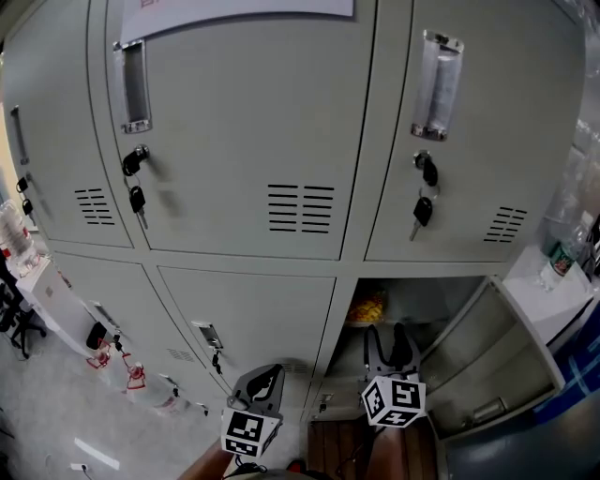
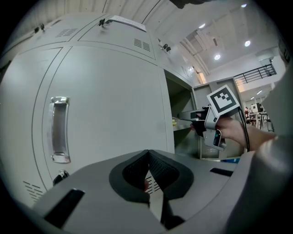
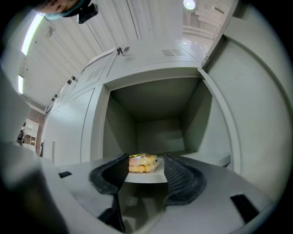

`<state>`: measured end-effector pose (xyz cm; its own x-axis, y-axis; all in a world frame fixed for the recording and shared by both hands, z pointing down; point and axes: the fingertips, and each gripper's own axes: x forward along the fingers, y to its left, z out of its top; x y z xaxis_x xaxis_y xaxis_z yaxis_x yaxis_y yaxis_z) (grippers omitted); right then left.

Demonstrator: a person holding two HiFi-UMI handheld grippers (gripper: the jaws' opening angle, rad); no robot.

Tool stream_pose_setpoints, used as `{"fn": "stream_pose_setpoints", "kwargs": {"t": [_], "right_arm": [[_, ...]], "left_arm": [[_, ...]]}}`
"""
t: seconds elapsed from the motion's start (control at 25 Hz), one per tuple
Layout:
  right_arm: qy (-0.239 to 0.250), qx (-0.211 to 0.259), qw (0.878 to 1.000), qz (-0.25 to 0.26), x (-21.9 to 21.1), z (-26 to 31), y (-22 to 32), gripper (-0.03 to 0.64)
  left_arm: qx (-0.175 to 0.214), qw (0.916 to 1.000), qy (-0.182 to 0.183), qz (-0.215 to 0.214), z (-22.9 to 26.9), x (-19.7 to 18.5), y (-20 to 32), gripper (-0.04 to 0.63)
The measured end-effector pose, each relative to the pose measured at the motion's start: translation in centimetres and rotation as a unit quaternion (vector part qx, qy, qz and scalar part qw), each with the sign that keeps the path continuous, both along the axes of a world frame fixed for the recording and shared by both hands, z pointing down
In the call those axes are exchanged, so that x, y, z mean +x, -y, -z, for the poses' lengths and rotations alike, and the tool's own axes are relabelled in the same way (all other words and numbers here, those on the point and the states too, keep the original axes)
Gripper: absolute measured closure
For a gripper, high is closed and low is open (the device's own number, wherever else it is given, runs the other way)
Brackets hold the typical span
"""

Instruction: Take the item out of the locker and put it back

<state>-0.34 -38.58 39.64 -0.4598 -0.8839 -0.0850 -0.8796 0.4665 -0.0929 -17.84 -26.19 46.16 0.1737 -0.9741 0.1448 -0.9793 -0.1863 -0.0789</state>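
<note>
Pack (image 3: 143, 163): flat in locker (image 3: 155, 105), long axis across opening.
Right tool (image 3: 145, 159): jaws apart, not clamping pack.
Left tool (image 2: 148, 152): jaws together, empty.

Soft, even light falls on the pale grey metal locker doors (image 1: 234, 141); the small dark hanging keys (image 1: 137, 199) throw faint shadows. In the left gripper view, round white ceiling lamps (image 2: 217, 57) glare. The open locker compartment (image 3: 155, 119) is dim inside. Both gripper views bend strongly, black at the corners.

black-headed keys (image 1: 423, 212) hanging, paper sheet (image 1: 234, 11) at top edge, plastic bottle (image 1: 555, 262) on white ledge (image 1: 553, 298)
</note>
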Motion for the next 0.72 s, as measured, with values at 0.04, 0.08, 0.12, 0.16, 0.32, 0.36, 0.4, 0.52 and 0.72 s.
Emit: {"fn": "stream_pose_setpoints", "kwargs": {"t": [0.04, 0.08, 0.12, 0.16, 0.32, 0.36, 0.4, 0.52, 0.72], "right_arm": [[-0.005, 0.003, 1.000, -0.004, 0.2, 0.2, -0.4, 0.388], [-0.009, 0.005, 1.000, -0.008, 0.4, 0.3, -0.7, 0.391], [-0.013, 0.007, 1.000, -0.012, 0.6, 0.5, -1.2, 0.391], [-0.018, 0.009, 1.000, -0.017, 0.9, 0.5, -1.6, 0.391], [-0.039, 0.011, 0.998, -0.048, 2.3, 0.6, -3.9, 0.393], [-0.042, 0.009, 0.998, -0.056, 2.7, 0.6, -4.6, 0.397], [-0.044, 0.006, 0.997, -0.063, 3.1, 0.5, -5.3, 0.399], [-0.048, 0.000, 0.995, -0.086, 4.3, 0.3, -7.5, 0.407], [-0.053, -0.012, 0.991, -0.126, 6.1, -0.2, -11.7, 0.431]], "left_arm": [[0.001, 1.0000, 0.001, -0.006, 0.2, 0.1, 0.1, 0.574], [0.003, 0.9999, 0.002, -0.012, 0.3, 0.3, 0.1, 0.573], [0.004, 0.9998, 0.002, -0.018, 0.5, 0.4, 0.2, 0.573], [0.006, 0.9997, 0.001, -0.024, 0.7, 0.6, 0.3, 0.572], [0.008, 0.9982, -0.001, -0.059, 1.2, 1.9, 0.1, 0.574], [0.008, 0.9976, -0.002, -0.069, 1.3, 2.3, 0.0, 0.574], [0.008, 0.9969, -0.003, -0.079, 1.5, 2.8, -0.1, 0.574], [0.009, 0.9941, -0.005, -0.108, 1.8, 4.0, -0.6, 0.573], [0.007, 0.9884, -0.009, -0.152, 2.0, 5.8, -2.0, 0.574]]}}
